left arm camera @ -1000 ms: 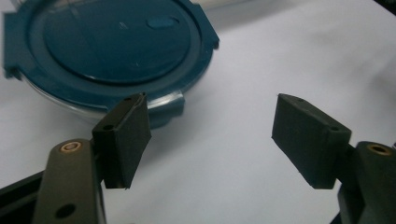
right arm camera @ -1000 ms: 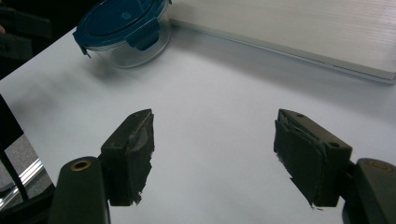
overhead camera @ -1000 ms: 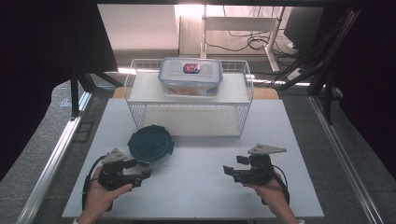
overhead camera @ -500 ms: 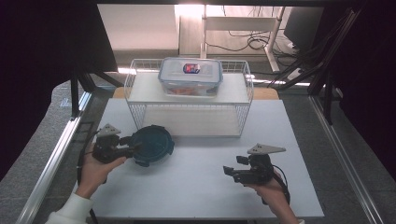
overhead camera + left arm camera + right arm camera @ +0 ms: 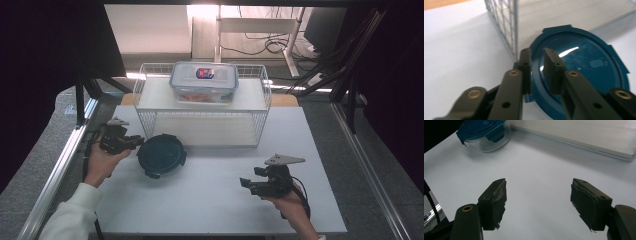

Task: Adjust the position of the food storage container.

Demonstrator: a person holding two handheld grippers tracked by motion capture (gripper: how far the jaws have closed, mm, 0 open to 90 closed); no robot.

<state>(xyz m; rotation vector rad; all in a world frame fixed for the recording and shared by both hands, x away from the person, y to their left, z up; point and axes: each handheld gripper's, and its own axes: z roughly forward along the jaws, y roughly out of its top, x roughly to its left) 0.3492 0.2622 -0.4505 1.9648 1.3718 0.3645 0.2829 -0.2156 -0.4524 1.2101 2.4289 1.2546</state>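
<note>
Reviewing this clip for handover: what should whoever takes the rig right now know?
Left gripper: jaws have just been closing on a rim clasp of the round teal-lidded container, which sits on the white table in front of the wire rack.
Right gripper: open, empty, idle over the table.
Rectangular lidded box sits on the rack.
Done: clasp reached. Left: whatever follows, likely opening the lid.

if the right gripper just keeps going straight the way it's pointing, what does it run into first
Probably nothing close by. The right gripper, jaws open, points across bare white table. Farther along sit the round blue-lidded glass container to one side and the wire rack's base board; depth is unclear.
</note>
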